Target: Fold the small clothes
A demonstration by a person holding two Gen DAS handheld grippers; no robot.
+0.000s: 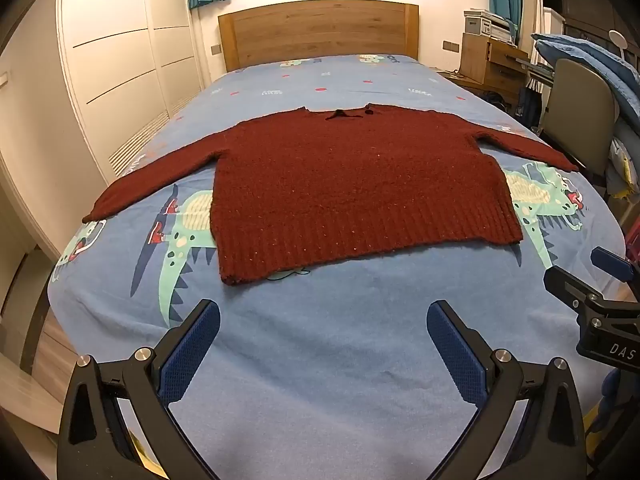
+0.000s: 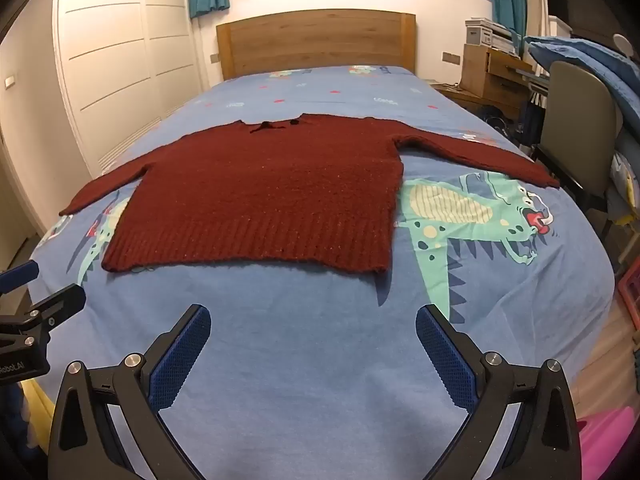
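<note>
A dark red knitted sweater (image 1: 360,184) lies flat and unfolded on a bed (image 1: 320,360) covered in blue bedding printed with a green dinosaur. Its ribbed hem faces the claws and its neckline points away, toward a wooden headboard (image 1: 320,32). Both sleeves stretch straight out sideways, so the garment's long axis runs across the claws' line of sight, left to right.

The left claw (image 1: 323,344) hangs above bare bedding with its blue-padded fingers spread wide, grasping nothing. The sweater is ahead of it, apart from the fingertips, roughly centred, its near hem corner ahead and slightly left.

The right claw (image 2: 313,344) is likewise spread wide and empty, just beside the left one. From it the sweater sits ahead and shifted left; the hem's right corner lies nearly straight ahead, and the right sleeve (image 2: 480,156) reaches ahead to the right.

Judging from this, folding has not begun, and each claw is nearer to the sleeve on its own side.
</note>
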